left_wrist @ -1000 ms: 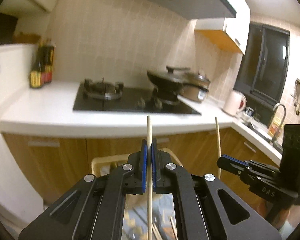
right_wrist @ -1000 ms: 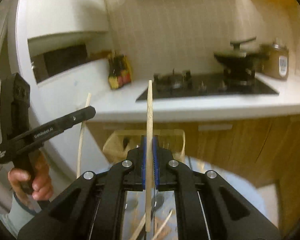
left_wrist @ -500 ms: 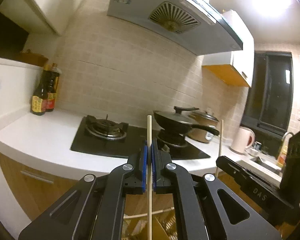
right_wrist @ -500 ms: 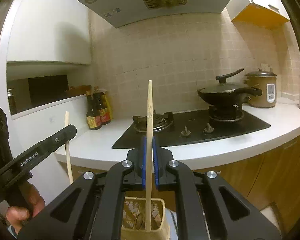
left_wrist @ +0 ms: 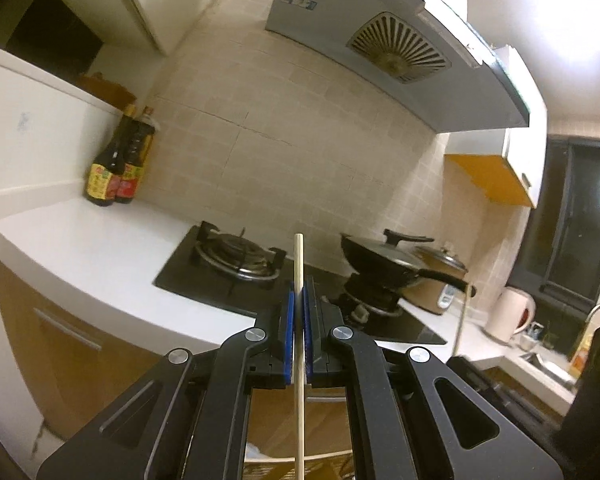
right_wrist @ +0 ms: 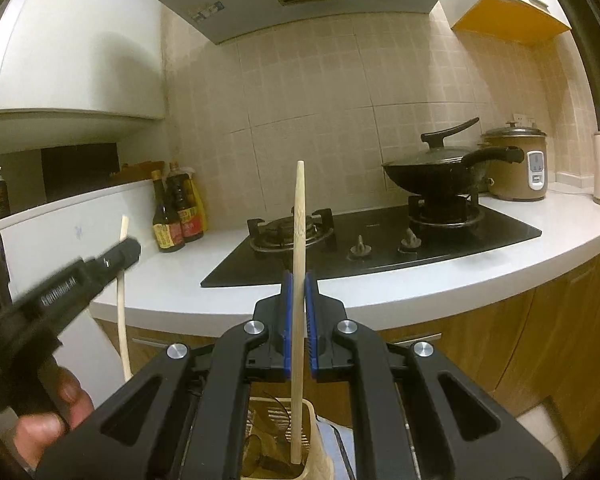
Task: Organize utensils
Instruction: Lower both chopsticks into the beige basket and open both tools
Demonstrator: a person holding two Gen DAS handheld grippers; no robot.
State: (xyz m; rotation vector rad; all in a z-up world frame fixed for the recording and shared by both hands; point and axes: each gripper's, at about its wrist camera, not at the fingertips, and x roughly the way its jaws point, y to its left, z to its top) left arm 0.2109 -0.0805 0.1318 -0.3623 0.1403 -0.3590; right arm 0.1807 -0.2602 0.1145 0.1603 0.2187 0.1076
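My left gripper [left_wrist: 298, 300] is shut on a thin wooden chopstick [left_wrist: 299, 264] that stands upright between its blue pads. My right gripper [right_wrist: 299, 292] is shut on a second wooden chopstick [right_wrist: 300, 216], also upright; its lower end hangs over a cream utensil holder [right_wrist: 312, 440] that holds dark utensils. In the right wrist view the left gripper [right_wrist: 112, 258] shows at the left with its chopstick [right_wrist: 122, 304] and the hand that holds it. In the left wrist view the right gripper's body [left_wrist: 500, 384] shows at the lower right, and a holder rim [left_wrist: 324, 456] shows at the bottom.
A white counter [right_wrist: 460, 284] carries a black gas hob [right_wrist: 380, 240] with a lidded wok [right_wrist: 440, 168], a rice cooker [right_wrist: 516, 164] and sauce bottles [right_wrist: 176, 212]. A range hood [left_wrist: 400, 52] hangs above. A kettle [left_wrist: 510, 312] and a sink tap [left_wrist: 596, 316] are far right.
Both grippers have risen and tilted upward with their chopsticks: the counter and hob have dropped in view and the hood has come in. The utensil holder has sunk to the bottom edge.
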